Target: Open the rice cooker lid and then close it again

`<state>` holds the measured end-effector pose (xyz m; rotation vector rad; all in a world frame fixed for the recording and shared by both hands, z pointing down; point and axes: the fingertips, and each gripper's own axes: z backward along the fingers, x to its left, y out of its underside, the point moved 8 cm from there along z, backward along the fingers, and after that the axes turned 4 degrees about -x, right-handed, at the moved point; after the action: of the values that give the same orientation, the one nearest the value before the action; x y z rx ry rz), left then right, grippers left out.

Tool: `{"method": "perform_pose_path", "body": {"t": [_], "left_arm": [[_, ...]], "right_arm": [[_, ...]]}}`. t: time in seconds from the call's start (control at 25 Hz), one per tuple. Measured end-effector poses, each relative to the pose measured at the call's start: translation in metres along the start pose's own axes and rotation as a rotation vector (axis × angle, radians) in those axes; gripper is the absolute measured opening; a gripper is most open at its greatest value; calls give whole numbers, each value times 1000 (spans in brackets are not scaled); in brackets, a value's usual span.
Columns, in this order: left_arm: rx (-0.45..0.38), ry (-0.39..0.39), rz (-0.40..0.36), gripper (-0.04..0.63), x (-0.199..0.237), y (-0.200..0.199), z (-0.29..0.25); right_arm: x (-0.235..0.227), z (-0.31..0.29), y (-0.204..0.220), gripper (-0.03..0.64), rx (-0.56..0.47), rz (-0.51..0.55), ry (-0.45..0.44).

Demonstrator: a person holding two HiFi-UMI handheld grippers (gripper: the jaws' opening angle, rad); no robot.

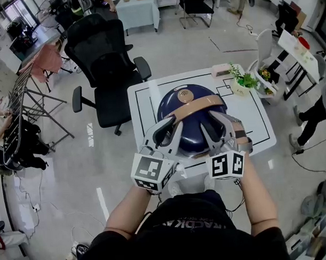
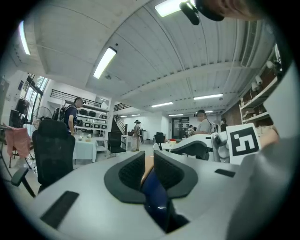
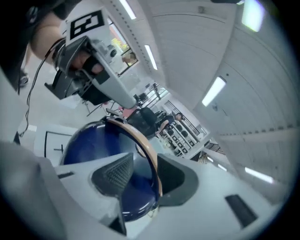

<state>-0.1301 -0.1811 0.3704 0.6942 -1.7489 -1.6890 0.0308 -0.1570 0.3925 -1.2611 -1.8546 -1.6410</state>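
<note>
A navy blue rice cooker (image 1: pixel 175 105) stands on a small white table (image 1: pixel 259 123), its lid down and a tan handle (image 1: pixel 199 107) arched across its near top. My left gripper (image 1: pixel 166 136) is at the handle's left end. In the left gripper view (image 2: pixel 149 171) the tan strip (image 2: pixel 148 164) and the blue body (image 2: pixel 157 197) fill a narrow gap, and whether the pads press on them is unclear. My right gripper (image 1: pixel 216 131) is at the right end. Its jaws (image 3: pixel 143 171) stand wide, with the handle (image 3: pixel 145 145) running between them near one pad, above the blue cooker (image 3: pixel 89 143).
A potted plant (image 1: pixel 241 79) and a pink box (image 1: pixel 222 71) sit on the table's far right. A black office chair (image 1: pixel 104 65) stands just left of the table, with a drying rack (image 1: pixel 23 99) beyond it. Cables lie on the floor.
</note>
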Motion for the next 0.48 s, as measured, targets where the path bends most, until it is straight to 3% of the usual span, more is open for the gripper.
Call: {"method": "perform_pose_path", "body": {"t": [0.12, 0.2, 0.24, 0.36, 0.48], "left_arm": [[-17, 23, -10, 61, -16, -8, 2], [-22, 27, -16, 61, -26, -12, 4], [-25, 25, -16, 61, -31, -14, 5], [-33, 3, -10, 28, -49, -17, 10], [-35, -32, 0, 5, -74, -16, 16]], "right_arm": [[-18, 29, 6, 126, -107, -264, 38], [-30, 46, 9, 18, -204, -457, 56], [-36, 54, 9, 2, -248, -553, 55], [-51, 74, 12, 2, -349, -773, 10], [-58, 94, 19, 2, -405, -888, -44]]}}
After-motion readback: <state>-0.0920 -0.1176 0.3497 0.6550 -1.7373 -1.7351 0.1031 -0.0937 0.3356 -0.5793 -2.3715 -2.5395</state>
